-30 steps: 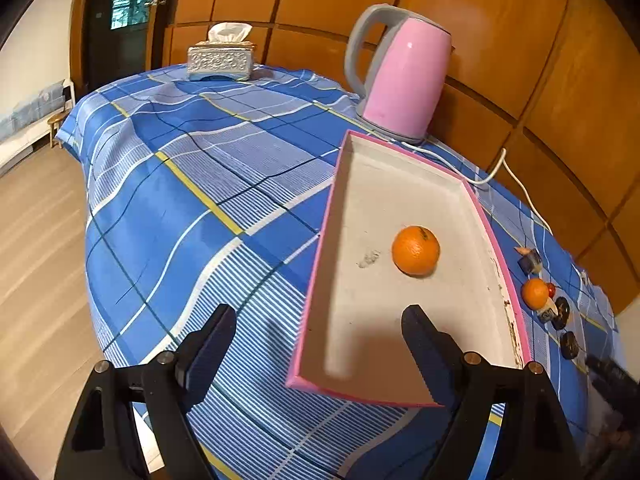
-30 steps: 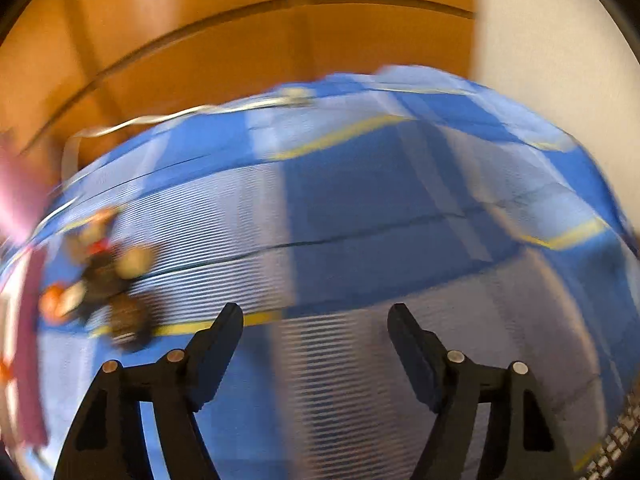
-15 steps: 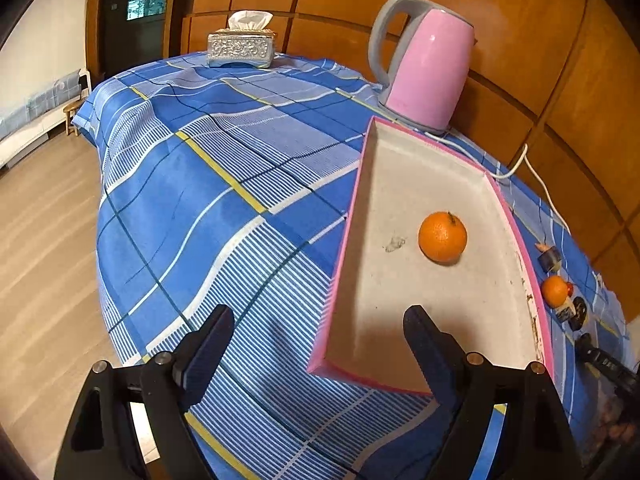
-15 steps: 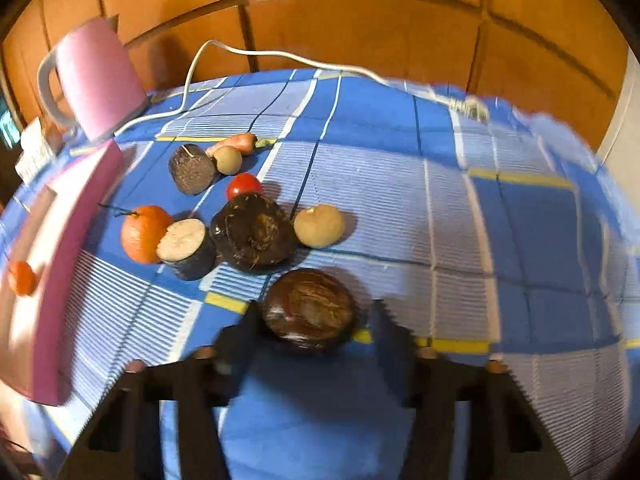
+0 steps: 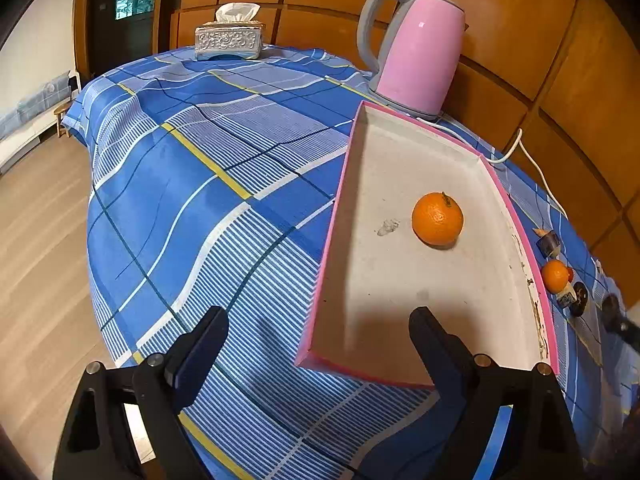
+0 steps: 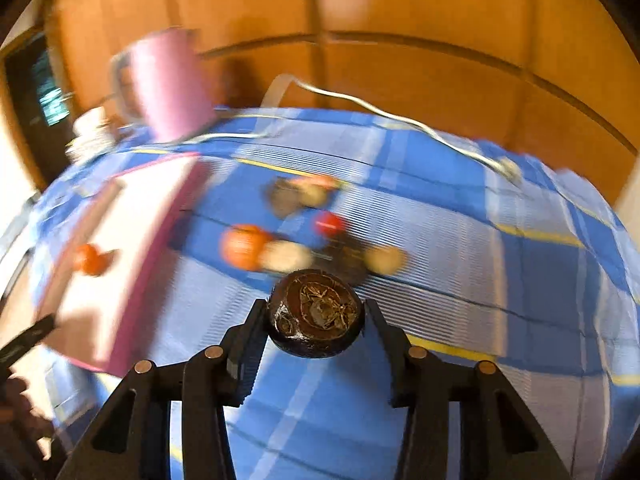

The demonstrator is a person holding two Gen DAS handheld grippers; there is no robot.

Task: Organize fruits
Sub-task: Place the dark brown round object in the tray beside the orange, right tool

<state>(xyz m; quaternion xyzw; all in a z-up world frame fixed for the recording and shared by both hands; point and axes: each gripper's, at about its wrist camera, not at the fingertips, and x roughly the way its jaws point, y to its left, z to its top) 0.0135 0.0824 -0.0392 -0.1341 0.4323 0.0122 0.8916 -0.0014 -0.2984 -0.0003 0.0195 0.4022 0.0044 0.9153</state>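
Note:
A pink-rimmed tray (image 5: 332,240) lies on the blue checked cloth and holds one orange (image 5: 437,219). My left gripper (image 5: 318,332) is open and empty over the tray's near corner. My right gripper (image 6: 316,320) is shut on a dark brown round fruit (image 6: 316,314) and holds it above the cloth. Behind it, blurred, lie a second orange (image 6: 242,246), a small red fruit (image 6: 330,224) and several brown and pale pieces (image 6: 384,258). The tray (image 6: 156,236) is to their left. The pile also shows small at the right edge of the left wrist view (image 5: 556,276).
A pink kettle (image 5: 416,48) stands behind the tray, its white cord (image 5: 532,160) trailing right along the wood-panelled wall. A tissue box (image 5: 230,38) sits at the far end of the table. The table edge drops to a wooden floor (image 5: 36,240) on the left.
My right gripper has closed on the dark brown fruit and lifted it off the cloth, swinging fast toward the tray. The left gripper has shifted slightly and stays open.

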